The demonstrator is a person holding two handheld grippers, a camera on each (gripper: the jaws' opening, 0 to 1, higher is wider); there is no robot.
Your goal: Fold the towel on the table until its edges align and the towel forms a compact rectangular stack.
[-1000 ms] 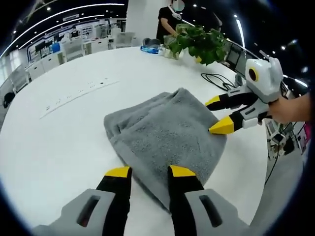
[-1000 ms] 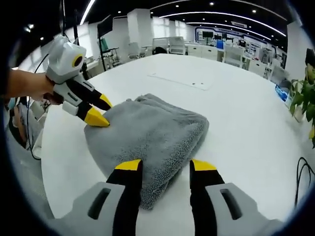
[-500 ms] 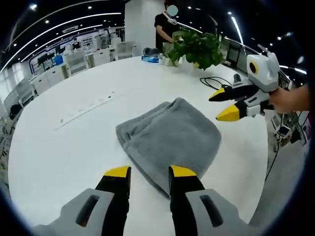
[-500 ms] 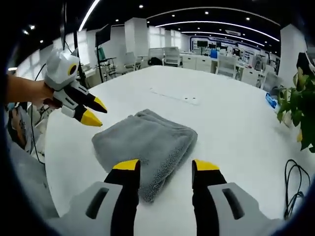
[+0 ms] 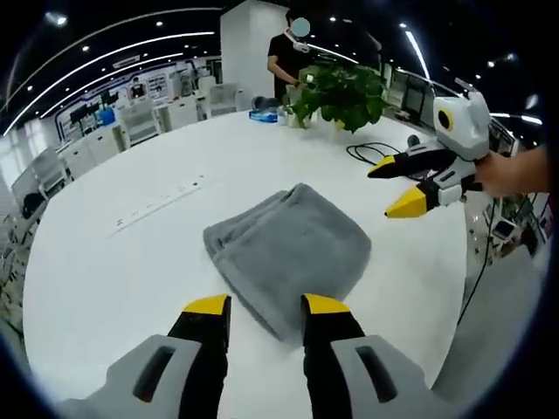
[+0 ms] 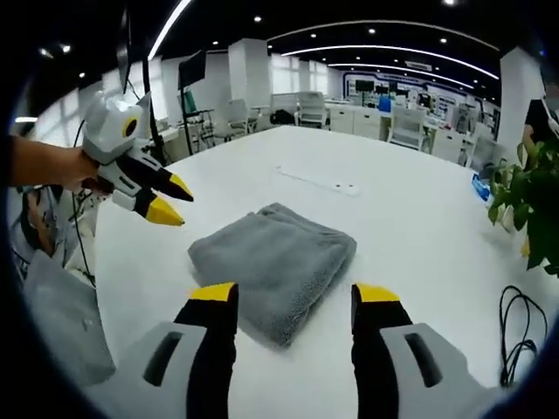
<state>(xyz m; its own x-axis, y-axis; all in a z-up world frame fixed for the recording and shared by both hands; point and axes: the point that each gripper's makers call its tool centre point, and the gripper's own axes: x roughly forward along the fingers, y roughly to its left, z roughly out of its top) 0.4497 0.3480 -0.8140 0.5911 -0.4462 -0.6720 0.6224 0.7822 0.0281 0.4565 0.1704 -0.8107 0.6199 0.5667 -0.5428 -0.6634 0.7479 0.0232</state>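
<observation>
No lettering or numbers seem legible anywhere; distant signs too blurred

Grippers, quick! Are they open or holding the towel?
Left gripper: open, holding nothing, off the towel.
Right gripper: open, holding nothing.

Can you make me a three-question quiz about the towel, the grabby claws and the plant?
1. Where is the towel?
A. on the white table
B. on a chair
C. on the floor

2. What colour are the tips of the right gripper?
A. red
B. yellow
C. green

3. What state is the towel in?
A. spread flat in one layer
B. hanging from a gripper
C. folded into a stack

Answers: 1 A, it lies on the tabletop. 2 B, both tips are yellow. 3 C, layered edges show along its side, and neither the right nor the left gripper touches it.
</observation>
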